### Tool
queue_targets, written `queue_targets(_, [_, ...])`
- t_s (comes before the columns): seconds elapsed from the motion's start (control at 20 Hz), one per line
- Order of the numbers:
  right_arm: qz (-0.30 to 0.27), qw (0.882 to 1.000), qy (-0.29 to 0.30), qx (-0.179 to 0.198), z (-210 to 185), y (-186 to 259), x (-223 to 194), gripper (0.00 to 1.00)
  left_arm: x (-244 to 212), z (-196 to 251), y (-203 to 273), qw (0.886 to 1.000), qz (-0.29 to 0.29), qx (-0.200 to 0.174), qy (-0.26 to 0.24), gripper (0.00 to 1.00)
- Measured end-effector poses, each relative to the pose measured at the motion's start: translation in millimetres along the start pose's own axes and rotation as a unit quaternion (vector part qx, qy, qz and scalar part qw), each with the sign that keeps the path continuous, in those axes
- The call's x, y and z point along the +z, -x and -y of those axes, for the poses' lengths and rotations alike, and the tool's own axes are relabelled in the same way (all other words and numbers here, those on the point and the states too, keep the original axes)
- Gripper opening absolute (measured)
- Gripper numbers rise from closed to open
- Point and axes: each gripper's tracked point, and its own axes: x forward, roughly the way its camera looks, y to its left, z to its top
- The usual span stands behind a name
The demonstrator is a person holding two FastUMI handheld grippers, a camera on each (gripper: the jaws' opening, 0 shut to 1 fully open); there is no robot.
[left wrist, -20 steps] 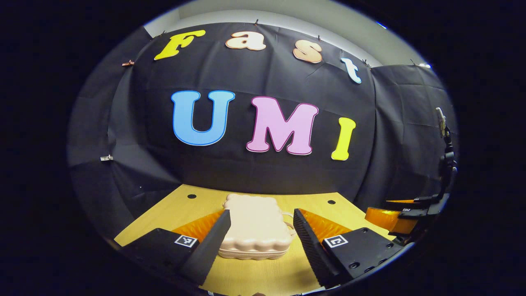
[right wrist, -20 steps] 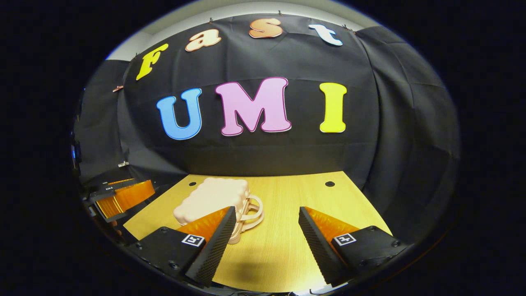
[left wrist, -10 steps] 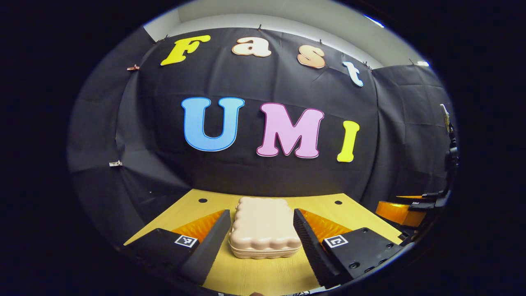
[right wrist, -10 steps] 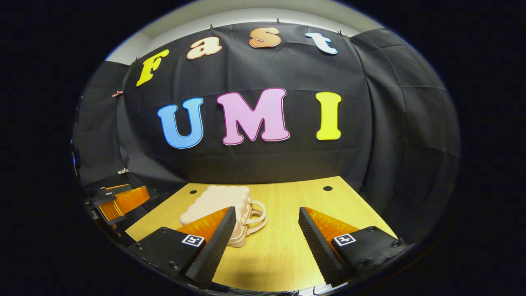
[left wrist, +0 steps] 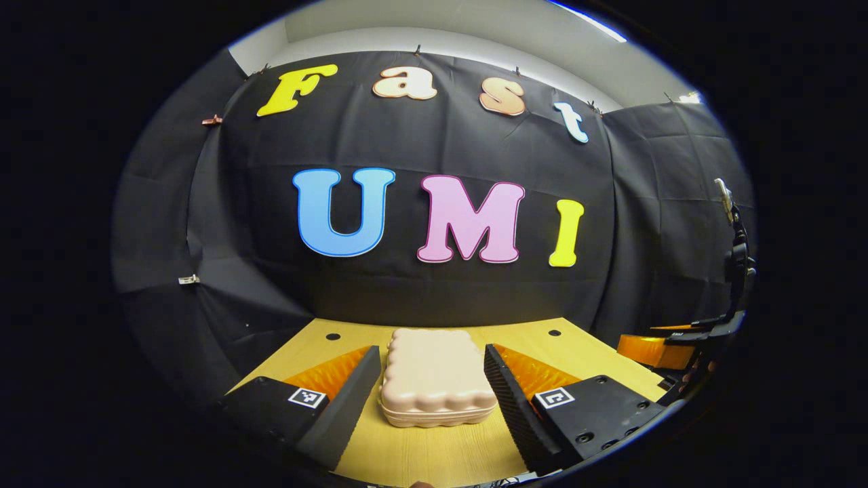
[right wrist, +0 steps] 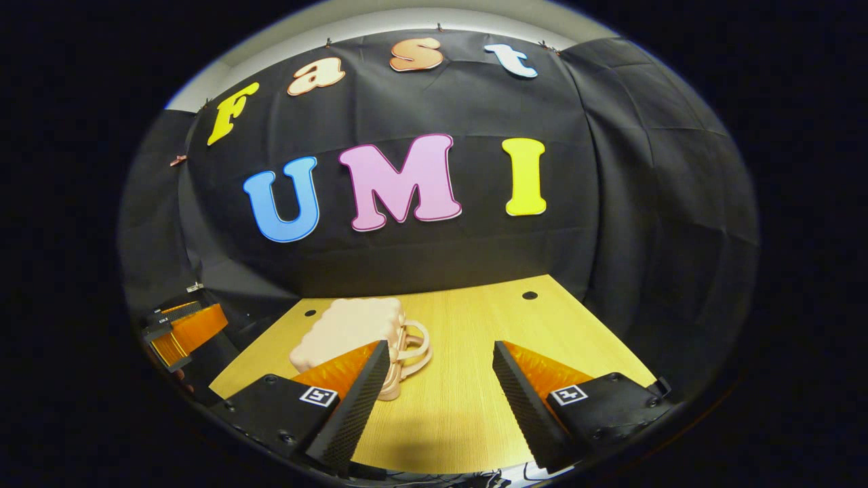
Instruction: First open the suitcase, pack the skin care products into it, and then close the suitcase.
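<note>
The suitcase lies closed mid-worktop, handles toward the right edge. The left gripper straddles it wide open, touching nothing. The right gripper is open, empty, near the handles. Risk: the light case probably skids when pried, and I can't spot any skincare products.

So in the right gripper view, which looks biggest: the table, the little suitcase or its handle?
1. Table
2. Suitcase, closed, partly hidden behind the right gripper
3. Handle

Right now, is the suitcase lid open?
No, in the left gripper view the suitcase lies flat on the table, its two halves shut together.
</note>
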Motion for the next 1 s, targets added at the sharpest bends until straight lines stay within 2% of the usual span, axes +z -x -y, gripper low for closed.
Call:
queue_targets(0.25, [-0.010, 1.000, -0.005, 0.000, -2, 10, -12, 0.97, -11, 1, 4, 1.000, -0.011, 0.000, -0.004, 0.96])
queue_targets(0.45, [-0.012, 1.000, 0.006, 0.015, -13, 13, -17, 0.97, -7, 0, 6, 1.000, -0.009, 0.006, -0.001, 0.96])
queue_targets(0.6, [-0.023, 0.999, 0.009, 0.026, -22, 15, -27, 0.97, -9, 6, 10, 1.000, -0.005, -0.004, 0.000, 0.96])
queue_targets(1.0, [-0.047, 0.998, 0.017, 0.048, -35, 26, -48, 0.97, -30, 8, 17, 0.999, -0.034, 0.002, 0.012, 0.96])
